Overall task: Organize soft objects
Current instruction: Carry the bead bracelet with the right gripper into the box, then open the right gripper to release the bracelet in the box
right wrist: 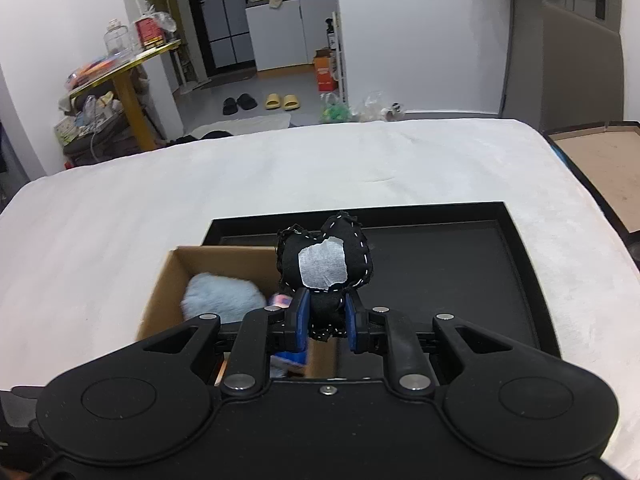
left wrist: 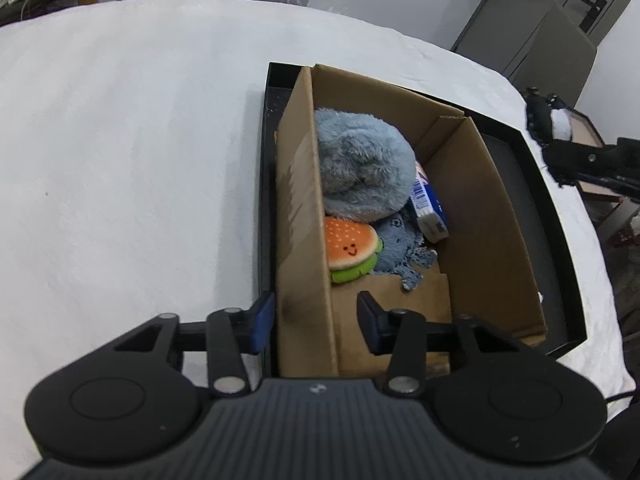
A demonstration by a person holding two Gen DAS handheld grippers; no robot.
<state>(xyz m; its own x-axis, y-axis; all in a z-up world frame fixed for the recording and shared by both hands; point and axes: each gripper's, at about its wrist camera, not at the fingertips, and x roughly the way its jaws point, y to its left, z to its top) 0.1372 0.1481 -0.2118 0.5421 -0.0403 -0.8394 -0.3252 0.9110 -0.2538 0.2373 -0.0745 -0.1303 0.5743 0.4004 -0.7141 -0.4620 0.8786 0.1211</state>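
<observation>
A cardboard box (left wrist: 480, 208) stands inside a black tray (left wrist: 532, 184) on a white cloth-covered surface. In the box lie a fluffy blue plush (left wrist: 364, 164), a burger plush (left wrist: 350, 246), a denim cloth toy (left wrist: 396, 240) and a small blue-and-white packet (left wrist: 430, 208). My left gripper (left wrist: 316, 320) straddles the box's left wall, one finger outside and one inside. Its inner pad stands clear of the cardboard. My right gripper (right wrist: 326, 322) is shut on a black stitched soft toy (right wrist: 324, 256) with a white patch, held above the box and tray. The left wrist view shows that toy (left wrist: 540, 120) at the far right.
The white surface (right wrist: 120, 220) spreads wide to the left and behind the tray. Another black-rimmed tray with a brown bottom (right wrist: 600, 168) lies off its right edge. Beyond are slippers on the floor, a cluttered yellow table and a doorway.
</observation>
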